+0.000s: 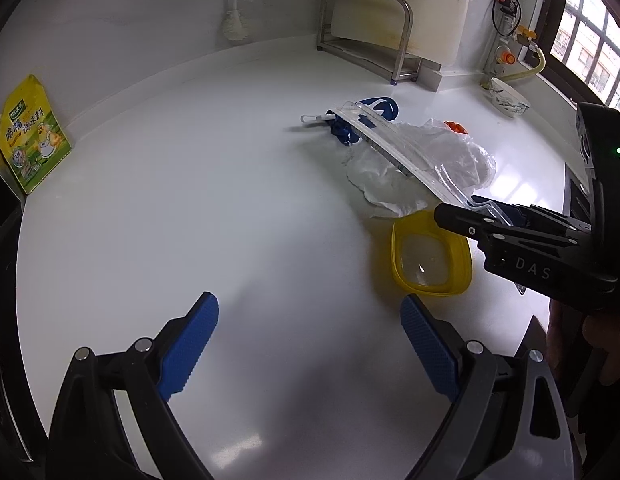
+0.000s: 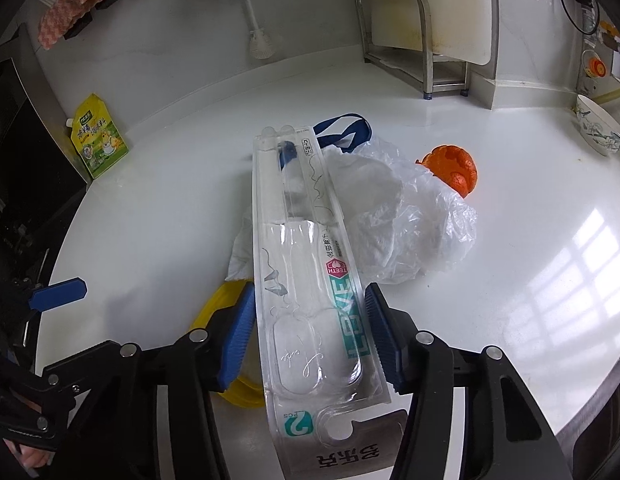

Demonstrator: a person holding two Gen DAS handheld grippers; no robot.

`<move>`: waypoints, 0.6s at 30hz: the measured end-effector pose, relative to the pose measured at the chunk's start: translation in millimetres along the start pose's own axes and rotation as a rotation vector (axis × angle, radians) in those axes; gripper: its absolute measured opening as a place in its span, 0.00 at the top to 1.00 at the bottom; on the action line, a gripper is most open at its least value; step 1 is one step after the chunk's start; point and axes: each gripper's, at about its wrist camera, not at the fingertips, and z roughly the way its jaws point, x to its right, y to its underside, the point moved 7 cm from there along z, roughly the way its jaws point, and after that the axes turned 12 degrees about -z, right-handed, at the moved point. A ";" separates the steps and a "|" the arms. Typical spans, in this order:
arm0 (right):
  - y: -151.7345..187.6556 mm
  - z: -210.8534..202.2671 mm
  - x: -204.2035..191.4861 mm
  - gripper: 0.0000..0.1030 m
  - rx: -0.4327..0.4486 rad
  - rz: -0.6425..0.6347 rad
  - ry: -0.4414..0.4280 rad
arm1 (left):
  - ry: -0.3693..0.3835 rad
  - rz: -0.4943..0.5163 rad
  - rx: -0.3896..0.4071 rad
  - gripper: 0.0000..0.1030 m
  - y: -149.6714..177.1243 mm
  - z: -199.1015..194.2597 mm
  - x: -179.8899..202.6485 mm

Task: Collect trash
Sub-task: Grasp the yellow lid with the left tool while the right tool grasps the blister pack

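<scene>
My right gripper (image 2: 312, 334) is shut on a clear toothbrush blister pack (image 2: 310, 264), held lifted above the white counter (image 2: 530, 248); the pack also shows in the left wrist view (image 1: 394, 148). Under it lie a crumpled clear plastic bag (image 2: 422, 220), white tissue (image 2: 374, 200), a blue strap (image 2: 346, 130), an orange peel (image 2: 454, 166) and a yellow lid (image 1: 428, 260). My left gripper (image 1: 310, 328) is open and empty, low over the counter, left of the yellow lid. The right gripper (image 1: 510, 236) enters the left wrist view from the right.
A yellow seasoning pouch (image 1: 31, 136) stands at the left wall. A steel rack (image 1: 366, 32) with a cutting board stands at the back. A patterned bowl (image 2: 598, 128) sits at the far right. A brush (image 2: 253, 28) hangs on the wall.
</scene>
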 end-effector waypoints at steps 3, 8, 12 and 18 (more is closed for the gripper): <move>-0.2 -9.9 1.1 0.49 0.031 0.021 -0.001 | 0.006 0.007 0.001 0.12 0.4 -1.0 1.9; -1.2 -25.8 3.7 0.49 0.074 0.046 -0.002 | 0.014 0.017 0.005 0.12 0.8 -2.4 7.4; 0.0 -39.2 5.5 0.49 0.102 0.063 0.010 | 0.024 0.023 0.004 0.12 2.7 -3.8 13.8; 4.6 -63.9 16.0 0.50 0.150 0.110 0.040 | 0.047 0.029 0.005 0.12 3.1 -2.1 28.4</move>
